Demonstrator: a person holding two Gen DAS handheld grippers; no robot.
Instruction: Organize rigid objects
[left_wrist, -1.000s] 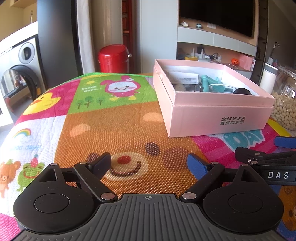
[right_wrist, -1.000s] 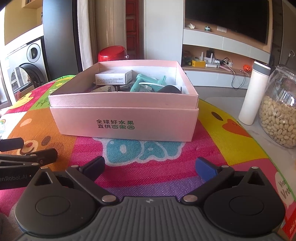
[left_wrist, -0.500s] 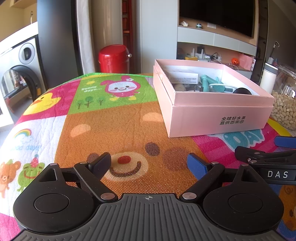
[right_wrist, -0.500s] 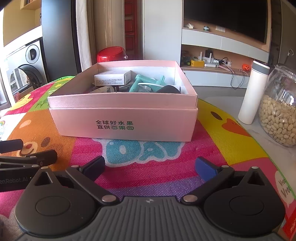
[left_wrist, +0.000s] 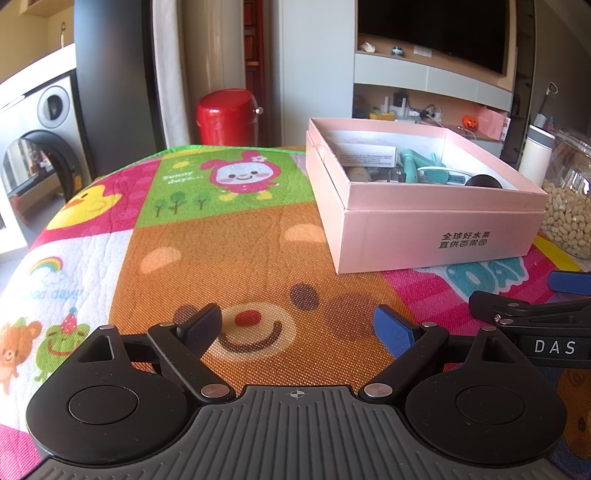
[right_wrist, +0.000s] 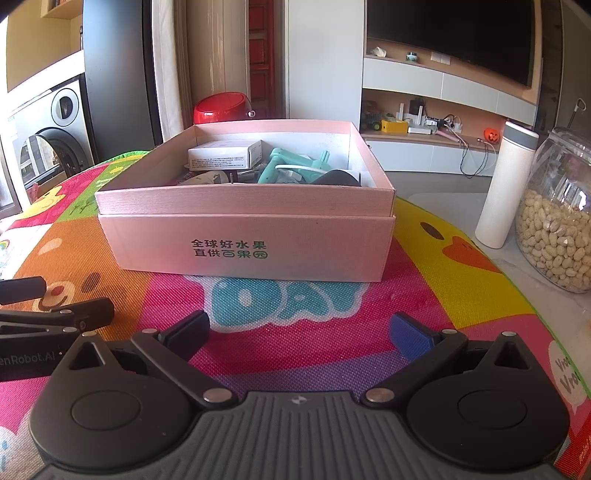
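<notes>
Barely anything differs from a second ago: the left tool (left_wrist: 297, 326) and right tool (right_wrist: 299, 330) hover low over the table (left_wrist: 229, 258), both spread wide and empty. So sorting looks finished or paused, with a white carton (right_wrist: 225, 154) and teal gadget (right_wrist: 291, 166) lying in the pink box (right_wrist: 255, 243). A washing machine (left_wrist: 35, 147) stands behind.

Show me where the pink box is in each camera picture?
Left wrist view: the pink box sits at the upper right, on the colourful mat.
Right wrist view: the pink box is in the middle, straight ahead.
Shared landmark: the red bin behind the table.
</notes>
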